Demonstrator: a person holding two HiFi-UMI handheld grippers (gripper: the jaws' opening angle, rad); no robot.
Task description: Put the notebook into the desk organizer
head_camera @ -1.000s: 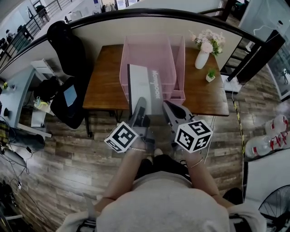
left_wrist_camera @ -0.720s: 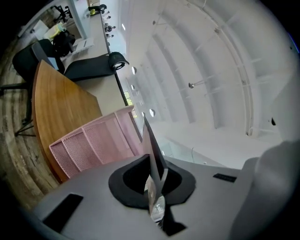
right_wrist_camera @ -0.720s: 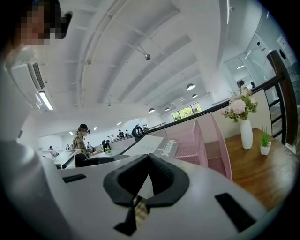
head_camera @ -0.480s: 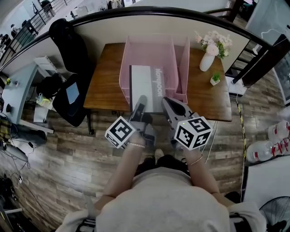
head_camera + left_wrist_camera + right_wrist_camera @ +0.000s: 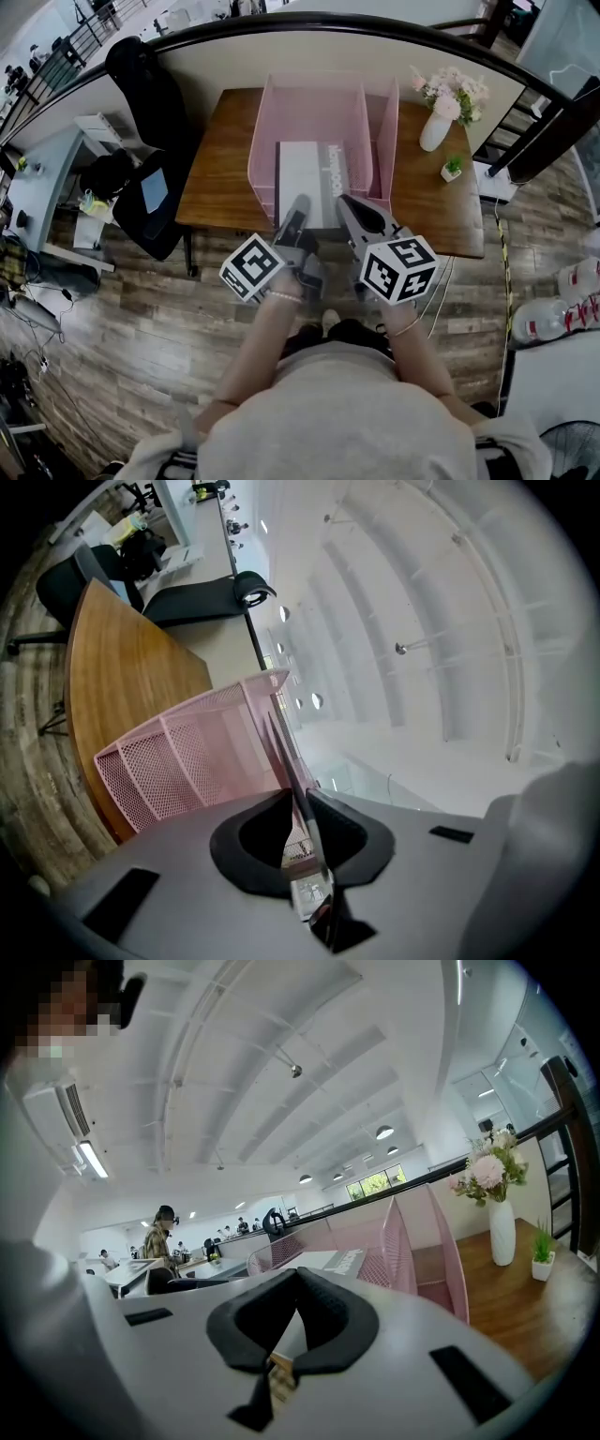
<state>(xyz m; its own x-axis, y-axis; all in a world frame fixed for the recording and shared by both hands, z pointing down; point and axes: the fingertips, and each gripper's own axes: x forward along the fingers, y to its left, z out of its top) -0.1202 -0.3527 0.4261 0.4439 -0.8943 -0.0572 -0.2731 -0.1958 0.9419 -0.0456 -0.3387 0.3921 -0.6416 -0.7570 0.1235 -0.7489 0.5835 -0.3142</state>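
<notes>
The grey-and-white notebook (image 5: 309, 183) lies in the wide left compartment of the pink mesh desk organizer (image 5: 319, 98). Its near end sticks out toward me. My left gripper (image 5: 298, 210) is at the near left edge. Its jaws are opening, and the notebook's thin edge (image 5: 298, 785) stands between them with a sliver of gap on one side. My right gripper (image 5: 348, 208) holds the near right edge by the dark spine, shut on the notebook (image 5: 323, 1262). In the gripper views the organizer (image 5: 178, 761) (image 5: 427, 1241) rises just beyond the left gripper (image 5: 302, 810) and the right gripper (image 5: 295, 1335).
The organizer stands on a brown wooden table (image 5: 217, 159). A white vase of flowers (image 5: 437, 127) and a small potted plant (image 5: 454, 167) stand at the table's right. A black chair (image 5: 141, 211) is left of the table, and a curved railing runs behind it.
The notebook and both grippers have moved a little forward and to the right, so the notebook sits straighter and deeper in the compartment. Both grippers stay at its near edge.
</notes>
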